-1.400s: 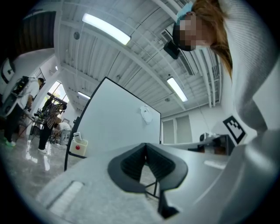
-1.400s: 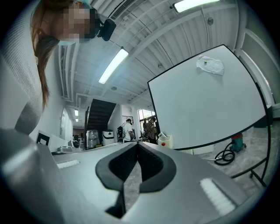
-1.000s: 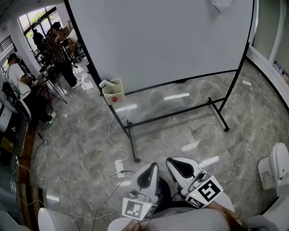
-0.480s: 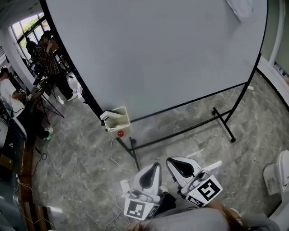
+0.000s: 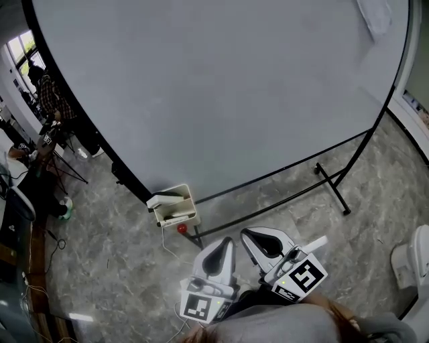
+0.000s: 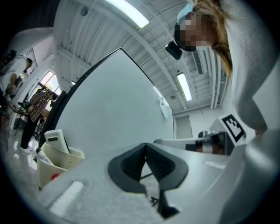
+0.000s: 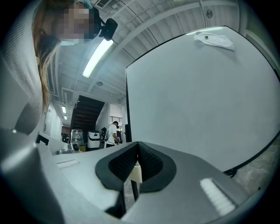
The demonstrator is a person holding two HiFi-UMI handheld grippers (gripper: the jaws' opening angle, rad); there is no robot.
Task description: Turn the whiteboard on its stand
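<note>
**Whiteboard waits to be turned, both grippers closed and short of it**

The whiteboard (image 5: pixel 221 100) fills most of our head view, its blank face tilted toward us in its black stand (image 5: pixel 333 182), whose feet rest on the marble floor under the board's lower edge. We judge the task not yet begun: nothing touches the board or its frame.

Below the board's lower edge, close in to our body, we hold the left gripper (image 5: pixel 224 249) and the right gripper (image 5: pixel 255 239) side by side, both pointing up at the board. Each has its jaws pressed together with nothing between them, as the two gripper views show. That carry suits an approach, and closed jaws would serve to push on the frame rather than pinch it.

A beige box (image 5: pixel 175 208) sits at the board's lower left corner with a pale eraser-like block in it, likely kept there for ready reach. A cloth (image 5: pixel 375 15) clings near the board's upper right corner. A small red thing (image 5: pixel 181 228) shows just under the box (a knob, perhaps; we cannot tell).
</note>
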